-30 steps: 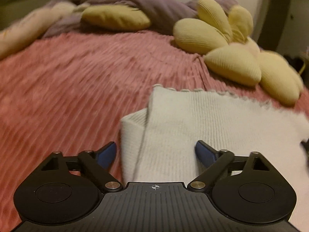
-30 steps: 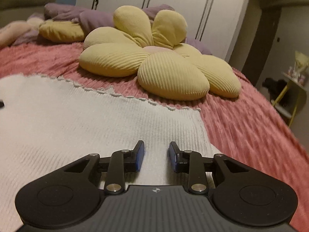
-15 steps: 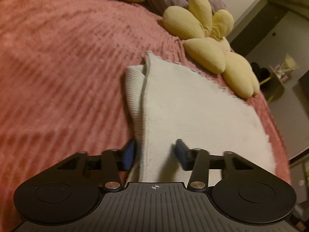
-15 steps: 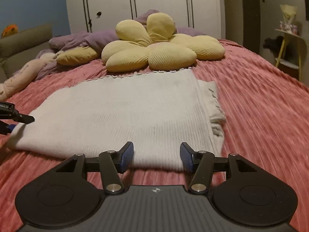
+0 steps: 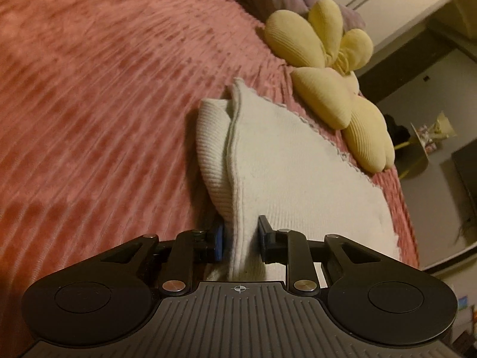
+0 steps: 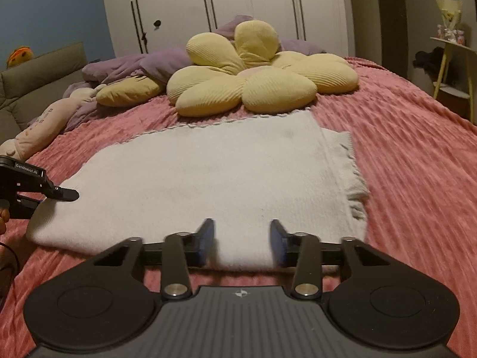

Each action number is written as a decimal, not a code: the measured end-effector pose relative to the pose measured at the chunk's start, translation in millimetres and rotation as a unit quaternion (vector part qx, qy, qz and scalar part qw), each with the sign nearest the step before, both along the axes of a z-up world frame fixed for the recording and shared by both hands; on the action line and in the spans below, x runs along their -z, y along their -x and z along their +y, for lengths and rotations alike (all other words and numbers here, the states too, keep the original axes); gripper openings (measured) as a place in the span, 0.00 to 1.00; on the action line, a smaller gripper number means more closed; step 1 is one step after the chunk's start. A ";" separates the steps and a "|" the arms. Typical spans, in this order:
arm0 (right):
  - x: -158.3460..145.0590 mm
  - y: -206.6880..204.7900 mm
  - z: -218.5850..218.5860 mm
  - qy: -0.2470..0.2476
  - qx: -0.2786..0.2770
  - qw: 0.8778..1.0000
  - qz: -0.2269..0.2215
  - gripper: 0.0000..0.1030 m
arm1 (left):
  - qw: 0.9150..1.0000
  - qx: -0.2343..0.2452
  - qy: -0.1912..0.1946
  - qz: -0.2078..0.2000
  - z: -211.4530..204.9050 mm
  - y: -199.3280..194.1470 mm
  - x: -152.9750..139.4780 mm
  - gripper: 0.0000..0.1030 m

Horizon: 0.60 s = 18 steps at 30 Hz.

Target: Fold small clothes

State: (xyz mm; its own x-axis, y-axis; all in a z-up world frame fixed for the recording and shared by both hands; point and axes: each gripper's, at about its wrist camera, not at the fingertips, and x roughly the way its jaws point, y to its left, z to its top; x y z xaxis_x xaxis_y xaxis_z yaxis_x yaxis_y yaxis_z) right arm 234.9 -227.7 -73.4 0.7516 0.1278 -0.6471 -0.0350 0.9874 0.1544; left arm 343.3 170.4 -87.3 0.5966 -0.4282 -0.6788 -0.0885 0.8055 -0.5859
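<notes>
On pink bedspread (image 6: 402, 155), left hand-held gripper (image 5: 240, 238) pinches white garment's (image 6: 208, 173) corner; right hand-held gripper (image 6: 242, 243) straddles its edge, closing.

Dim, warm indoor lighting; source out of frame. Soft shadows, no glare. Strong fisheye curvature at edges, wardrobe (image 6: 226, 12) lines bowed. Motion blur across pink bedspread (image 5: 89, 104) in left wrist view; right tongs (image 6: 242, 243) fingertips smeared. Grainy, muted colours throughout.
</notes>
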 end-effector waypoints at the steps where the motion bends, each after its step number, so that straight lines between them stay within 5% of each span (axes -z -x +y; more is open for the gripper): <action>1: 0.3 -1.8 4.0 0.004 -0.005 1.000 -0.001 0.28 | 1.000 0.006 -0.010 -0.003 -2.1 0.4 1.0 0.29; 5: 1.3 -12.0 24.3 0.011 -0.033 0.999 -0.003 0.20 | 1.000 0.013 -0.016 -0.011 -3.0 -0.5 6.1 0.35; 14: 26.8 -29.3 67.2 0.032 -0.078 0.996 0.017 0.18 | 1.000 0.014 -0.017 -0.006 -5.4 -3.1 -4.7 0.22; 18: 11.0 -32.7 42.6 -0.041 -0.068 0.996 0.035 0.18 | 0.999 0.015 -0.026 -0.010 -14.3 -3.4 -26.5 0.21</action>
State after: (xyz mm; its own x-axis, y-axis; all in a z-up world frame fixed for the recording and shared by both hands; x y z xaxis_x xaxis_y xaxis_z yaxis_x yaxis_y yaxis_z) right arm 267.6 -185.1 -84.3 0.6771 0.2790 -0.6809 -0.1530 0.9585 0.2406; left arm 346.7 156.1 -60.8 0.5984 -0.4102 -0.6882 -0.0521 0.8373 -0.5443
